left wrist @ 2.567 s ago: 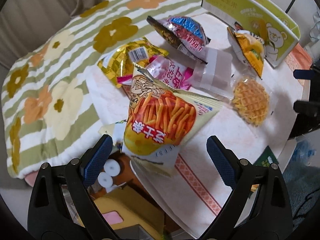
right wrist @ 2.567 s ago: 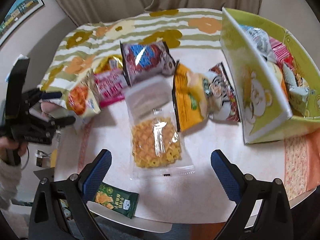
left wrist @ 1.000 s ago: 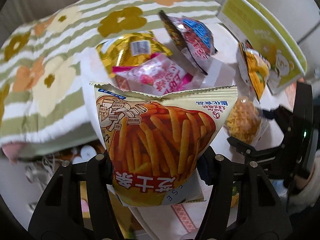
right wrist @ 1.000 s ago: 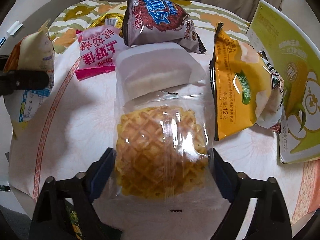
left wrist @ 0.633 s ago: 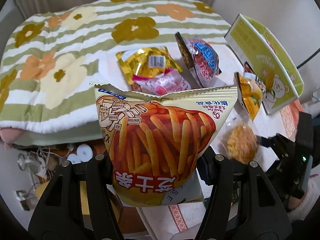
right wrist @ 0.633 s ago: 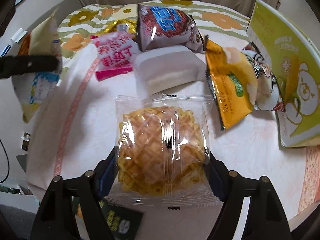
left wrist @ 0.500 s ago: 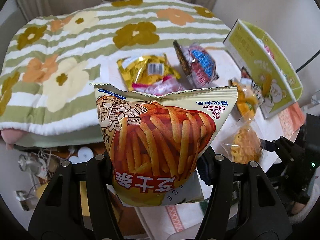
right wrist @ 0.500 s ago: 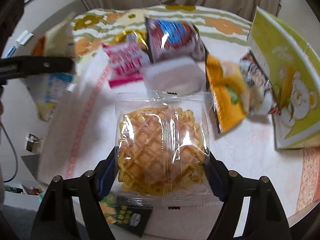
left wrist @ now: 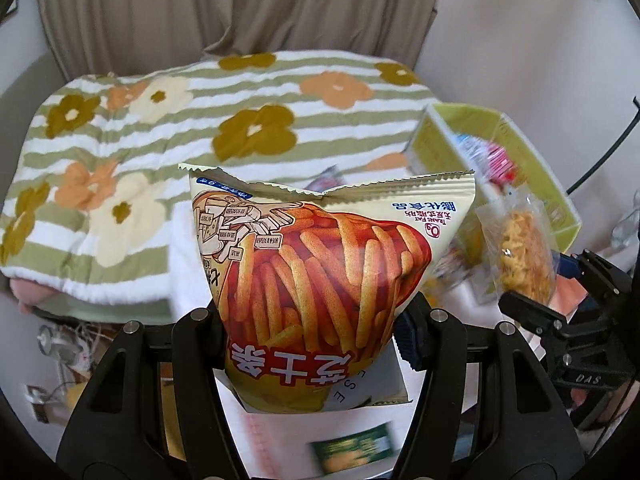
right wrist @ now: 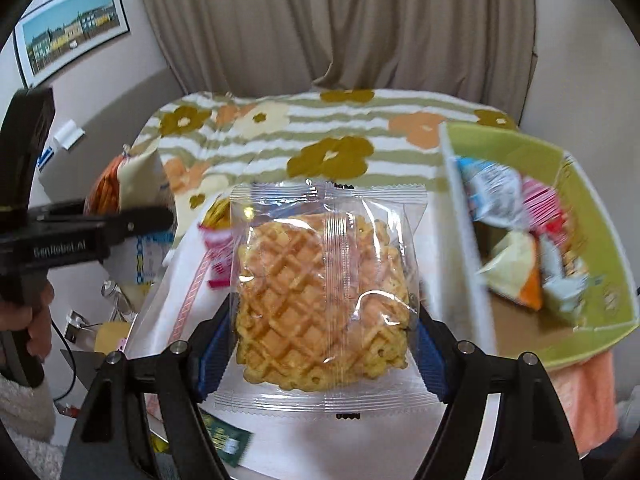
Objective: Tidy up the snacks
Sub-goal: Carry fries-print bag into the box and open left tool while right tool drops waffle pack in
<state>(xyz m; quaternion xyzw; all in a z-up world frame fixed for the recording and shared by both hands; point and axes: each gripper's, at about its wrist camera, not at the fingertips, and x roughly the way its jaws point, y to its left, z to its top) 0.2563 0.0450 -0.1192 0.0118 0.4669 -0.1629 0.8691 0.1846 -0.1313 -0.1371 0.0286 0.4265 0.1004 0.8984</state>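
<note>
My left wrist view: sits behind left gripper [left wrist: 316,340], looks forward along fingers, slightly down over table toward floral blanket [left wrist: 160,128] and curtain. Fries bag [left wrist: 320,280] very near lens, fills centre. Right gripper [left wrist: 532,296] shows at right edge, seen from side.

My right wrist view: sits behind right gripper [right wrist: 320,336], faces same way, toward curtain. Waffle packet [right wrist: 324,292] close, fills centre. Left gripper [right wrist: 120,216] at left edge.

Shared: blanket, curtain, green box [left wrist: 560,208], each other's load.
</note>
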